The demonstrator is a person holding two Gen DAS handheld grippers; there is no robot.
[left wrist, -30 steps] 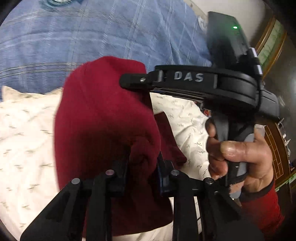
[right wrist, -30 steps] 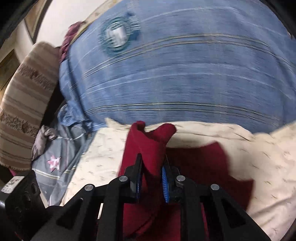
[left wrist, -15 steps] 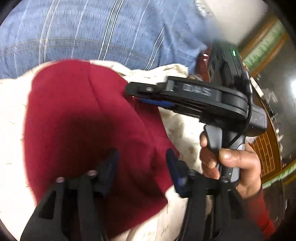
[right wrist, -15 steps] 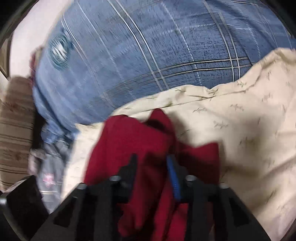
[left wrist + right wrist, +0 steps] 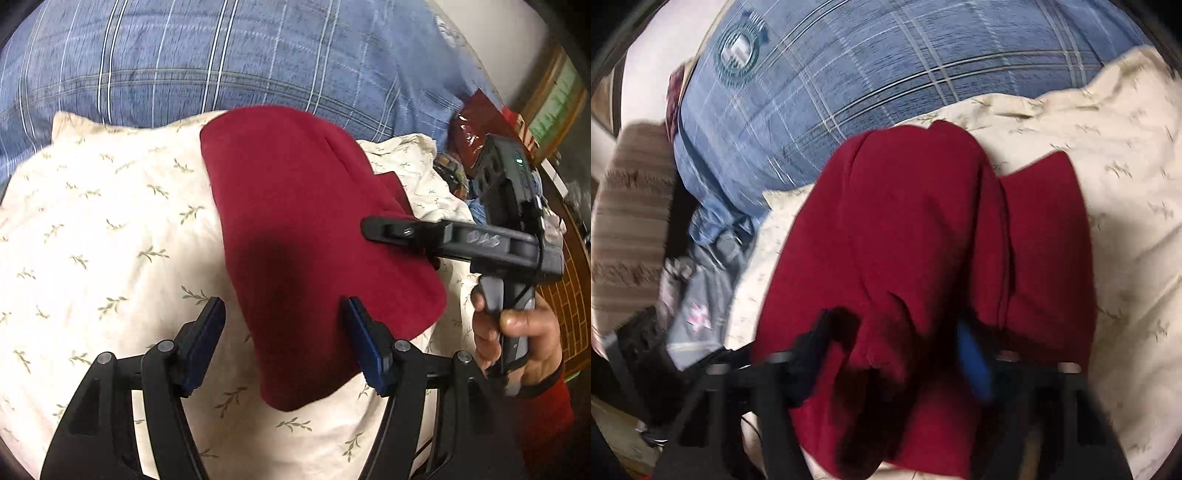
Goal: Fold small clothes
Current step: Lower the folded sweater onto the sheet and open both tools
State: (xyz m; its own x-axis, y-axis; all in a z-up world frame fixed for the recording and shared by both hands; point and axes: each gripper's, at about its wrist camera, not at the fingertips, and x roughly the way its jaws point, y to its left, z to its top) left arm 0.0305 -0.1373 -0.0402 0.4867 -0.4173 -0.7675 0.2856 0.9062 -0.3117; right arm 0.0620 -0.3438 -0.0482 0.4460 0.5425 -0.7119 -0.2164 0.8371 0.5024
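A dark red garment (image 5: pixel 303 236) lies folded over on a cream leaf-print cloth (image 5: pixel 103 236). It also shows in the right wrist view (image 5: pixel 923 258), with a second red layer (image 5: pixel 1049 236) sticking out to its right. My left gripper (image 5: pixel 284 332) is open, its blue-padded fingers (image 5: pixel 364 343) apart just above the garment's near edge. My right gripper (image 5: pixel 897 354) is open over the garment's near end, blurred by motion. In the left wrist view the right gripper's finger (image 5: pixel 399 232) reaches over the garment's right edge.
A blue plaid quilt (image 5: pixel 236 59) bulges behind the cream cloth, also in the right wrist view (image 5: pixel 871 70). A grey star-print cloth (image 5: pixel 698 295) and a striped brown cushion (image 5: pixel 624 229) lie at the left. Wooden furniture (image 5: pixel 565 221) stands at the right.
Both grippers let go of the red garment and opened. The garment dropped flat onto the cream cloth, and both grippers drew back toward its near edge.
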